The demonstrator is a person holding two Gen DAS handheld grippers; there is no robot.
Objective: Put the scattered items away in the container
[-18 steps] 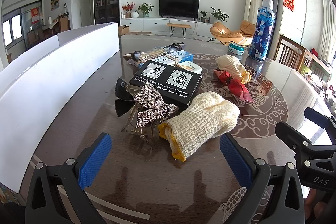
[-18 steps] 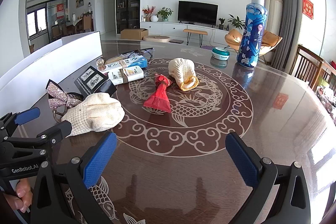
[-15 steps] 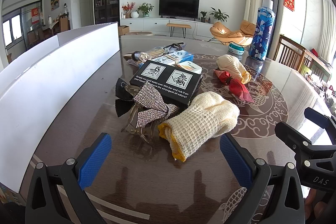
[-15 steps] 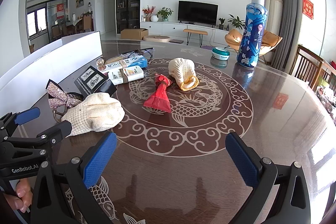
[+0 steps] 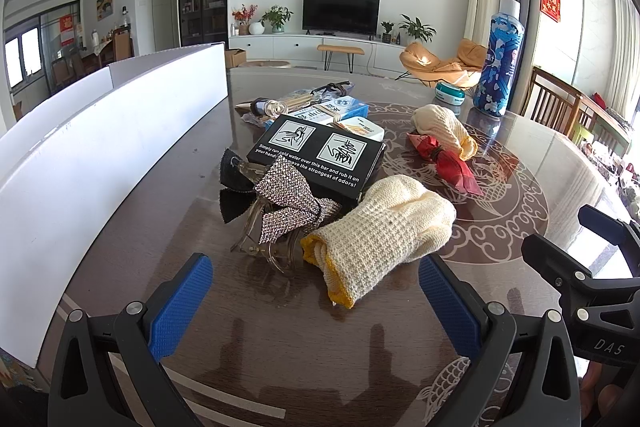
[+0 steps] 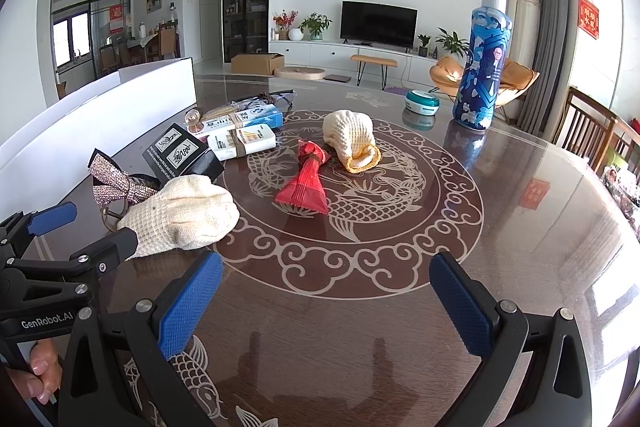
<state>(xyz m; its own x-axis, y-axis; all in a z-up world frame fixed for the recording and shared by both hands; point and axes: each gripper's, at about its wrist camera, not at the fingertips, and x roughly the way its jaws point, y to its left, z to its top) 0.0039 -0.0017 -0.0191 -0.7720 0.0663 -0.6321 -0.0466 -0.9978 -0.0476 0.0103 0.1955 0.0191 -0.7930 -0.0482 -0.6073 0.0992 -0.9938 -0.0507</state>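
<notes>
both tongs wide, empty — left tongs (image 5: 316, 301) just short of glove (image 5: 380, 229); clip (image 5: 276, 227) half hidden under glove & bow (image 5: 286, 195); right tongs (image 6: 326, 301) over bare table (image 6: 540, 227).

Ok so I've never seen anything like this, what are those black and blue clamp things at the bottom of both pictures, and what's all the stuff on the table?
They are two hand-held grippers, one in each of a person's hands; there is no robot arm. Each carries a wide-angle camera looking forward along its two blue-padded fingers. One picture comes from the left gripper, the other from the right gripper. Both are open and hold nothing.

On the patterned table lie a rolled cream glove, a sparkly bow hair clip, a black box, a red pouch, a second glove and some bundled packets. A tall blue bottle stands at the far side. The long white wall on the left is probably the container.
</notes>
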